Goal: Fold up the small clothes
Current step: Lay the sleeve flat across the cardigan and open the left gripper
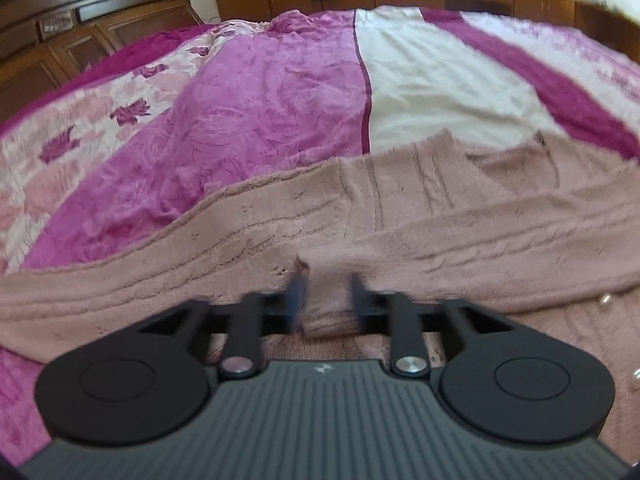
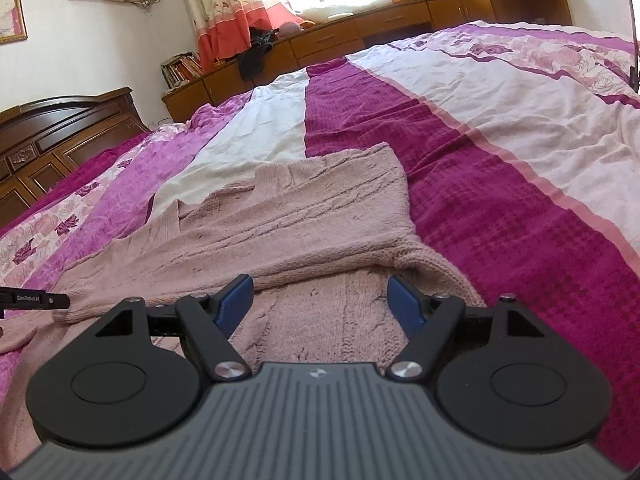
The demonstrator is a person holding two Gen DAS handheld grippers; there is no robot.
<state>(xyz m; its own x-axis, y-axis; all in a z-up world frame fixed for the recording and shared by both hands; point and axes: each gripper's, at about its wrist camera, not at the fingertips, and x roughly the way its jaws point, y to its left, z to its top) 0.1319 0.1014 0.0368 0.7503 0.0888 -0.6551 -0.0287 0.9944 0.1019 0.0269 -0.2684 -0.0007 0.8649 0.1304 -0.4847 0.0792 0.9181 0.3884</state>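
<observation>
A dusty-pink cable-knit sweater (image 1: 400, 216) lies spread across the bed, with one sleeve folded over its body. My left gripper (image 1: 326, 292) is shut on a bunched fold of the sweater, which sticks up between the blurred blue fingers (image 1: 297, 294). In the right wrist view the same sweater (image 2: 312, 216) stretches ahead. My right gripper (image 2: 320, 300) hovers open just above the knit, with nothing between its blue pads (image 2: 236, 300). A black tip of the left gripper (image 2: 36, 300) shows at the left edge, on the sweater's end.
The bedspread (image 2: 500, 184) has magenta, white and floral pink stripes. A dark wooden headboard (image 1: 80, 28) stands at the left. Low wooden cabinets (image 2: 360, 36) with books and dark clothes run along the far wall. Pearl buttons (image 1: 606, 301) sit on the sweater's right side.
</observation>
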